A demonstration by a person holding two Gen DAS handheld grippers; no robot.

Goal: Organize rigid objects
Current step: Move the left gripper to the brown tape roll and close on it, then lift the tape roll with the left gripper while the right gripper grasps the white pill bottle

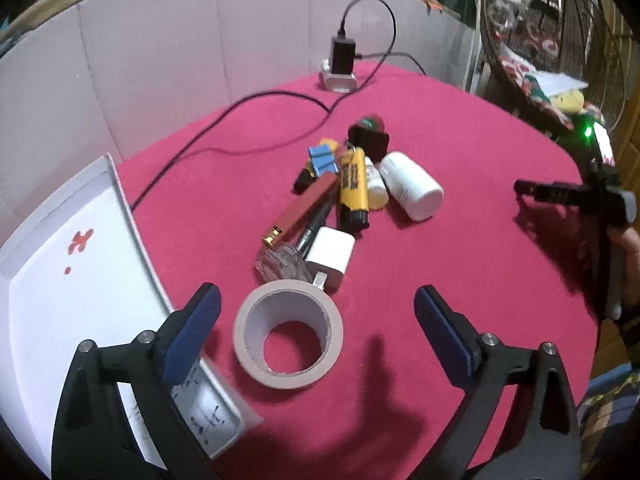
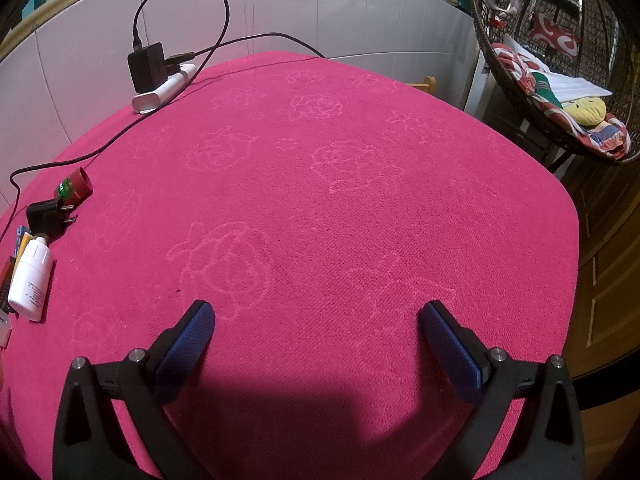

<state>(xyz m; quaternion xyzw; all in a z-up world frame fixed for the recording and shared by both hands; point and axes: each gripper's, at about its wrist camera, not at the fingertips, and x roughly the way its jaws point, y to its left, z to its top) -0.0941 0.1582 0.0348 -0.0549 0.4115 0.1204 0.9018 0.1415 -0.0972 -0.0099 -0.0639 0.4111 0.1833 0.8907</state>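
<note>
Covering the table point(image 2: 360, 200) is a pink towel with a faint flower pattern; a white tiled wall point(image 1: 160, 60) stands behind it. Taking the tape roll point(image 1: 288, 332) as the landmark: a white tray point(image 1: 60, 300) with red marks lies to its left at the table edge, empty of objects. The left gripper point(image 1: 316, 320) hovers at the near side of the roll, jaws spread wide to either side of it, holding nothing and not touching it. The right gripper point(image 2: 316, 328) is likewise released, above bare towel; in the left wrist view it appears well to the right of the roll.

Just beyond the roll lies a heap of small objects. A white charger cube point(image 1: 330, 258) sits nearest the roll, beside a clear glass piece point(image 1: 280, 260). Farther back are a red-brown case point(image 1: 306, 208), a yellow lighter point(image 1: 352, 188), a white bottle point(image 1: 412, 184) on its side, a blue clip point(image 1: 322, 160), a black plug point(image 1: 370, 140) and a red-green cap point(image 1: 370, 122). Well beyond the heap, against the wall, a black adapter point(image 1: 342, 56) sits in a white power strip point(image 1: 338, 80), with black cables trailing across the towel.
</note>
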